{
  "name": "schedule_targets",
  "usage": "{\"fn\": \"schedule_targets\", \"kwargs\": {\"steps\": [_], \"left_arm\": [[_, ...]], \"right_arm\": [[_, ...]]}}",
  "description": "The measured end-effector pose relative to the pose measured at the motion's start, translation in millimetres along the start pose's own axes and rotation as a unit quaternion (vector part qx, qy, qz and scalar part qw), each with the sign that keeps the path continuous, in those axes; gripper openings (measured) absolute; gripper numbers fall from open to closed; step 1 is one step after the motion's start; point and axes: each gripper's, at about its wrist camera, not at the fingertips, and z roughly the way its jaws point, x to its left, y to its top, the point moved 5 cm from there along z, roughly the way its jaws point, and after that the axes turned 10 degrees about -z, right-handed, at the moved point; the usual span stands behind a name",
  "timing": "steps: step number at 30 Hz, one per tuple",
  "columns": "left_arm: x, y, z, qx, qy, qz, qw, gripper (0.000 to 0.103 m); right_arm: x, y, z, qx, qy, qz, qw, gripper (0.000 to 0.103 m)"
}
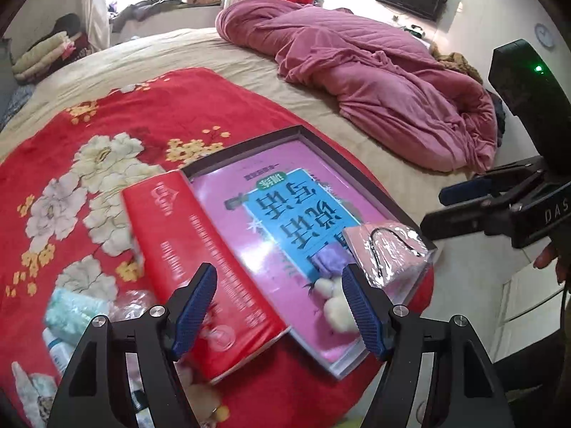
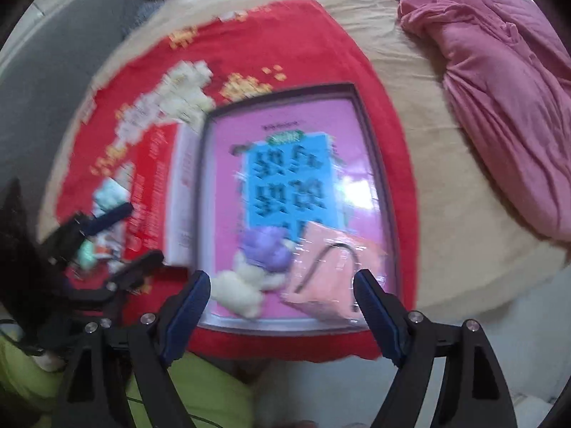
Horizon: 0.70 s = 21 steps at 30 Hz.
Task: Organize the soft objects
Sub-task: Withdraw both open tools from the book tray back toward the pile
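A shallow dark-rimmed box [image 1: 246,147] [image 2: 285,89] with a pink liner and a blue label lies on a red floral cloth [image 1: 107,125]. At its near end sit a purple plush ball [image 2: 267,249], white fluffy balls [image 1: 335,306] [image 2: 239,292] and a pink item in clear wrap [image 1: 385,249] [image 2: 328,278]. My left gripper [image 1: 280,310] [image 2: 125,242] hovers open over the red lid [image 1: 200,249] and the box edge, holding nothing. My right gripper [image 2: 283,306] [image 1: 449,207] is open above the wrapped pink item and the white balls, not touching them.
A mint-green soft pack [image 1: 75,310] [image 2: 110,192] and small packets lie left of the red lid. A rumpled pink quilt [image 1: 374,82] [image 2: 499,89] fills the far right of the bed. A person's yellow-green garment [image 2: 200,385] is at the near edge.
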Motion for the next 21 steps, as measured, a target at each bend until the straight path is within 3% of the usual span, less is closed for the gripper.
{"fn": "schedule_targets", "kwargs": {"steps": [6,12,15,21], "left_arm": [[23,-5,-47,-0.024,0.008,-0.006,0.9997,0.075],[52,-17,-101,-0.053,0.029,-0.019,0.998,0.079],[71,-27,-126,-0.066,0.047,-0.024,0.9965,0.08],[113,-53,-164,-0.079,0.088,-0.047,0.9919,0.081]], "right_arm": [[41,3,-34,-0.096,-0.016,0.009,0.995,0.082],[107,-13,-80,-0.205,-0.009,0.018,0.979,0.082],[137,-19,-95,-0.24,-0.002,0.015,0.971,0.082],[192,-26,-100,-0.268,-0.013,-0.007,0.963,0.082]]}}
